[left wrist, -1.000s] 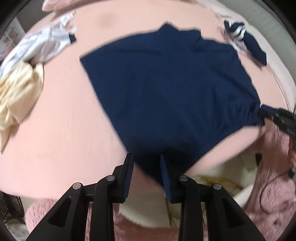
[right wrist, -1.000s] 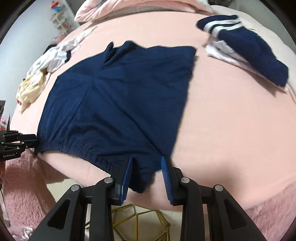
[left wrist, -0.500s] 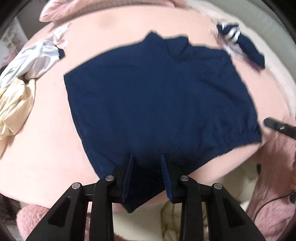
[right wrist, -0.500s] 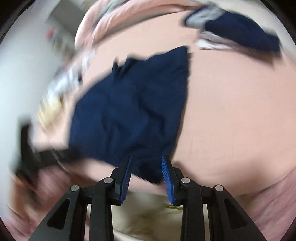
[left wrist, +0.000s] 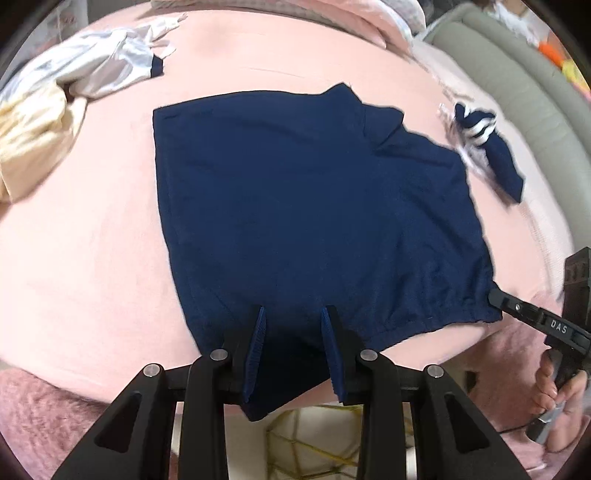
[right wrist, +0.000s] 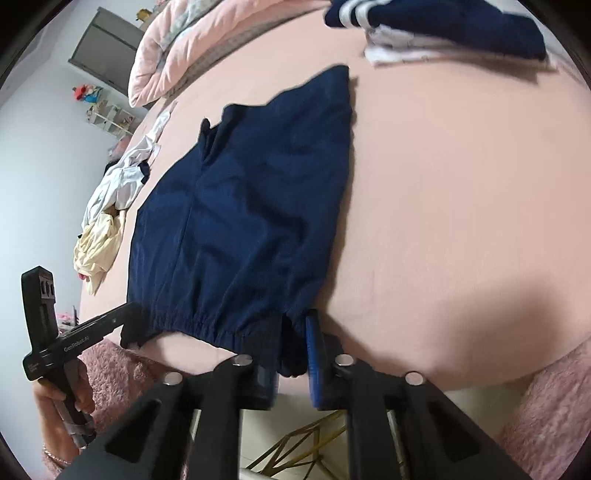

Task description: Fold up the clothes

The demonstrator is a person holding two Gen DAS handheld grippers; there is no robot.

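Note:
Navy shorts lie flat on the pink bed sheet, waistband toward me and hanging a little over the near edge. My left gripper straddles the waistband's left corner. Its fingers stand apart, both blue pad faces show, and loose cloth hangs between them. From the right wrist view the left gripper sits at that same corner. My right gripper is closing on the right corner, with bunched cloth pinched between its pads. In the left wrist view the right gripper meets the waistband's end.
A heap of white and yellow clothes lies at the far left. A folded navy striped garment lies at the far right. A fluffy pink cover hangs at the bed's near edge, above a gold wire frame.
The right gripper's jaws have narrowed onto the waistband corner. Both wrists have rolled, so the shorts sit straighter in the left view. The left jaws keep the same gap.

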